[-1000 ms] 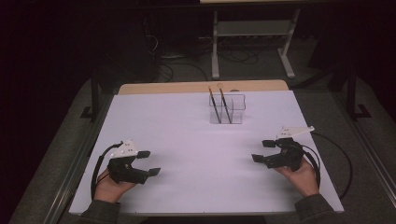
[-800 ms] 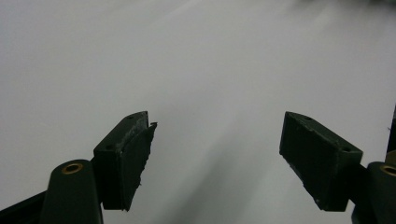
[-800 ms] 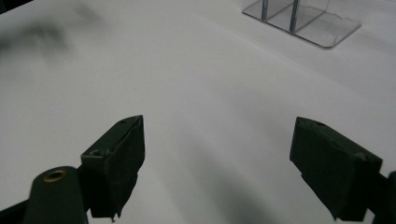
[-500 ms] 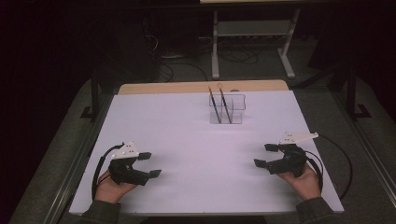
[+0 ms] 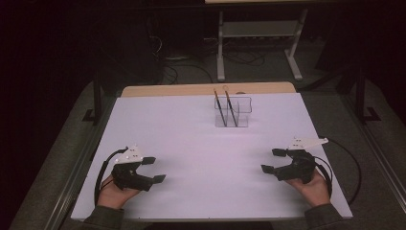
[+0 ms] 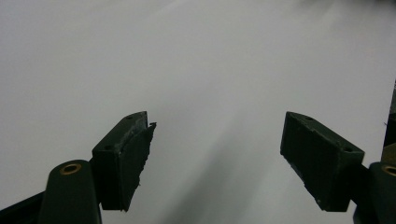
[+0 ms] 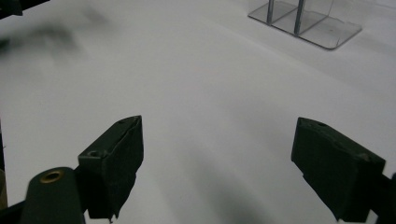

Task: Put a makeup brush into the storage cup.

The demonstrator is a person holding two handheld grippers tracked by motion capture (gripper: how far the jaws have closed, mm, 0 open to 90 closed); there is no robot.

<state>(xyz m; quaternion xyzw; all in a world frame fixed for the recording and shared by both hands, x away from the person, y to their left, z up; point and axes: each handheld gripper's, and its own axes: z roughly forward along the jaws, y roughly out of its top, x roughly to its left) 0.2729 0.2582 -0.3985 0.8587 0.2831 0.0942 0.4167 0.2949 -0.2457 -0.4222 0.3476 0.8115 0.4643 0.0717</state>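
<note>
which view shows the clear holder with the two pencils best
The high view: the whole clear holder and both pencils leaning in it show. The right gripper view catches just its base at the top edge.

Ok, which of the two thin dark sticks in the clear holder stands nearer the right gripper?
The right-hand stick, with the orange tip; the other stick stands to its left in the clear plastic holder.
</note>
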